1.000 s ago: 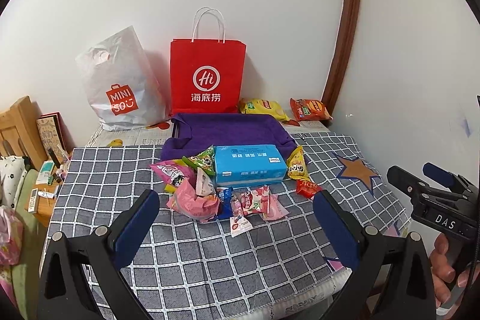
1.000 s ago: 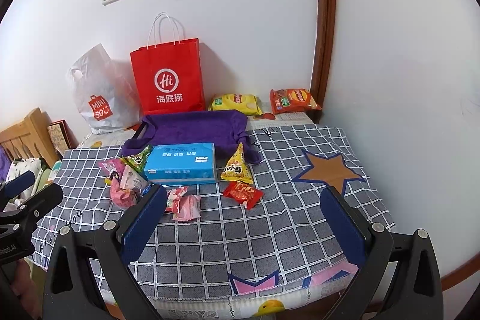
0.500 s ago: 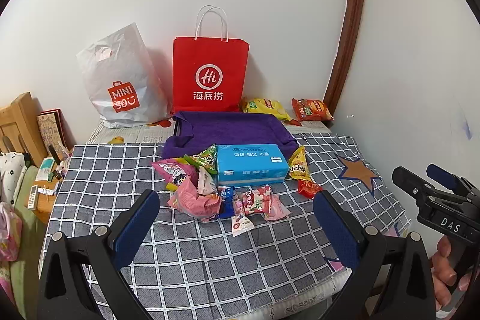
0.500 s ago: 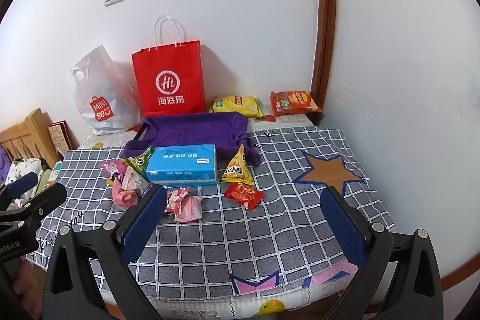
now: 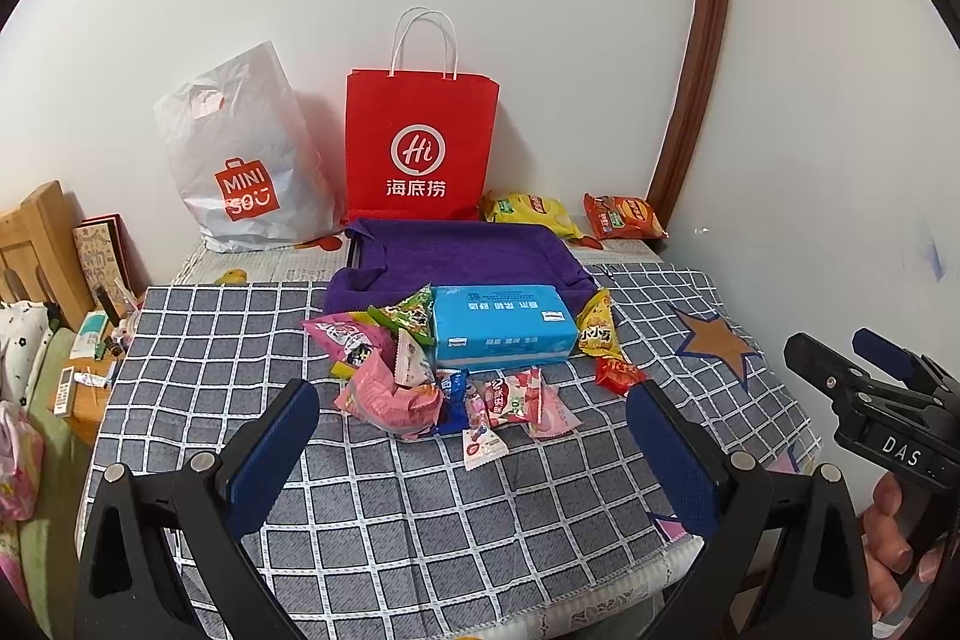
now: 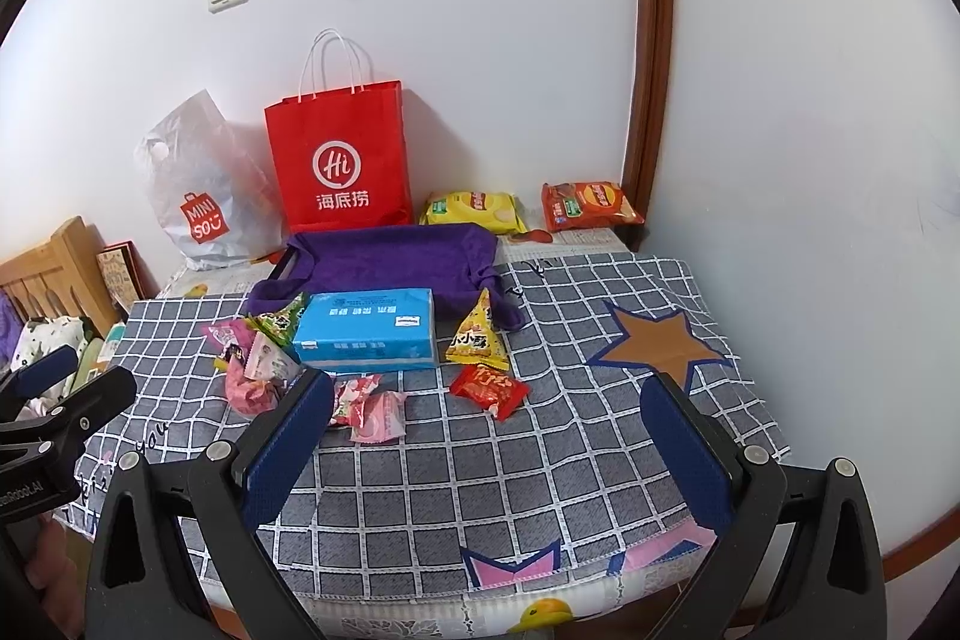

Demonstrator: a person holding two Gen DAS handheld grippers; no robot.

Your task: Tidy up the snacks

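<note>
Several small snack packets lie on the checked tablecloth (image 5: 420,508) around a blue tissue box (image 5: 501,331): pink packets (image 5: 390,391), a green one (image 5: 411,313), a yellow triangular one (image 5: 594,328) and a red one (image 5: 618,375). A purple cloth-lined tray (image 5: 456,256) sits behind the box. My left gripper (image 5: 474,454) is open and empty above the table's near part. My right gripper (image 6: 486,451) is open and empty, with the red packet (image 6: 489,388) ahead of it. The right gripper also shows at the right edge of the left wrist view (image 5: 864,388).
A red paper bag (image 5: 420,148) and a white plastic bag (image 5: 246,166) stand against the back wall. Yellow (image 5: 531,214) and orange (image 5: 624,217) chip bags lie at the back right. A wooden bedframe (image 5: 36,250) and clutter are at the left.
Both grippers have risen and tilted slightly, so the table appears a little lower in view. Nothing on the table has moved.
</note>
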